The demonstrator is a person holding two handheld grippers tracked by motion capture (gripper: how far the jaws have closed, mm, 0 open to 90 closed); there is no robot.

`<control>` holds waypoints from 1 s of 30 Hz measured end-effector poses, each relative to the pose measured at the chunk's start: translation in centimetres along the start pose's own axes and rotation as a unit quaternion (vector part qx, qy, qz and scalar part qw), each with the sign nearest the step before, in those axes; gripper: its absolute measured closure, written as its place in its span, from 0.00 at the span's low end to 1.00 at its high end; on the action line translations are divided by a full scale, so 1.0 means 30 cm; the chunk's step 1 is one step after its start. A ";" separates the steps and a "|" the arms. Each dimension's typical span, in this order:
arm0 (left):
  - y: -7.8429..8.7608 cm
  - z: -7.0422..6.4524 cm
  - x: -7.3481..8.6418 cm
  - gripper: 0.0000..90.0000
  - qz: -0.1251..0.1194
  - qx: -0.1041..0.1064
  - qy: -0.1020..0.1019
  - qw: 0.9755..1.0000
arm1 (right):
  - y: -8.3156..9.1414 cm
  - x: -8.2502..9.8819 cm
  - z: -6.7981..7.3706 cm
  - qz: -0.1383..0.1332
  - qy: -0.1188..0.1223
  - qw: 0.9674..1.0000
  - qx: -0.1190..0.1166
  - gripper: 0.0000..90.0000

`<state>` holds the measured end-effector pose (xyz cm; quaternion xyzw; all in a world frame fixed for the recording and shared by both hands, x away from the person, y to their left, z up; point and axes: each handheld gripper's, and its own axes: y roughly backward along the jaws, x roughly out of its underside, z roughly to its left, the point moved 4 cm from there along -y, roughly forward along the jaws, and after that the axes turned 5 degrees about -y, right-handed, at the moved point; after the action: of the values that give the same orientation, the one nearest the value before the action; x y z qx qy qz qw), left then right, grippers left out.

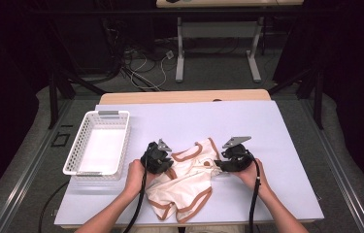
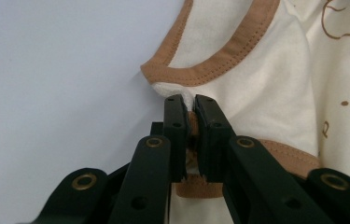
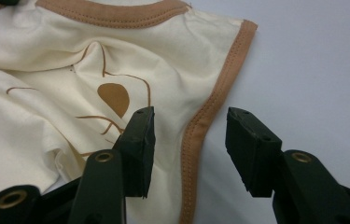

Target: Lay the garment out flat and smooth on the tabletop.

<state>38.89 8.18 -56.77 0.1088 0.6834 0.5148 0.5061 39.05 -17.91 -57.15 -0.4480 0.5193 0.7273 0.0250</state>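
Forearms enter at 6 o'clock. Left gripper (image 2: 189, 135) is clamped on the brown-trimmed hem of the cream garment (image 1: 185, 180), which lies crumpled at the table's (image 1: 247, 121) near centre. Right gripper (image 3: 189, 149) has jaws apart, straddling the trimmed edge, unpinched. Step judged: securing both edges; next, right closes. Free table toward 12; white basket (image 1: 75, 145) at 10 o'clock

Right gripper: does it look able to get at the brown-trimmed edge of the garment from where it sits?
Probably yes. The right gripper stands open with the garment's brown-trimmed edge running up between its fingers, nothing in the way. The left gripper is shut on the garment's other side.
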 end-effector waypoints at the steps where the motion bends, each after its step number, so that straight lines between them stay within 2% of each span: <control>1: 0.002 0.004 -0.002 0.93 -0.004 -0.001 0.002 1.000 | 0.001 0.000 0.000 0.001 -0.004 1.000 0.002 0.57; 4: 0.008 0.023 -0.009 0.93 -0.004 -0.002 0.007 1.000 | -0.005 0.001 -0.004 -0.005 -0.004 1.000 0.004 0.57; 11: 0.001 0.077 -0.027 0.91 0.013 -0.004 0.014 1.000 | -0.020 0.009 -0.001 0.019 -0.007 1.000 -0.001 0.58; 13: -0.005 0.086 -0.026 0.87 0.016 -0.006 0.018 1.000 | -0.024 0.006 -0.003 0.023 -0.004 1.000 0.001 0.58; 18: -0.009 0.101 -0.024 0.77 0.012 -0.007 0.035 0.999 | -0.021 -0.046 -0.022 0.005 -0.005 1.000 0.015 0.58; 19: -0.010 0.103 -0.025 0.73 0.013 -0.005 0.044 0.999 | -0.027 -0.058 -0.026 -0.005 -0.012 1.000 0.017 0.58; 20: -0.013 0.108 -0.025 0.69 0.014 -0.005 0.048 0.999 | -0.030 -0.069 -0.032 0.000 -0.013 1.000 0.018 0.58; 22: -0.023 0.107 -0.026 0.67 0.015 0.000 0.052 0.999 | -0.044 -0.095 -0.045 -0.007 -0.021 0.999 0.028 0.58; 24: -0.032 0.097 -0.026 0.73 0.020 0.012 0.038 0.999 | -0.071 -0.117 -0.053 -0.011 -0.033 0.999 0.030 0.58; 27: -0.039 0.079 -0.031 0.86 0.027 0.007 0.018 0.999 | -0.119 -0.133 -0.060 -0.004 -0.053 0.998 0.025 0.62; 30: -0.039 0.072 -0.037 0.91 0.030 0.000 0.006 1.000 | -0.157 -0.124 -0.057 0.020 -0.055 0.998 0.025 0.79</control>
<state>41.58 8.19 -57.00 0.1259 0.6831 0.5302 0.4862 44.70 -15.49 -58.18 -0.3964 0.5439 0.7380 0.0497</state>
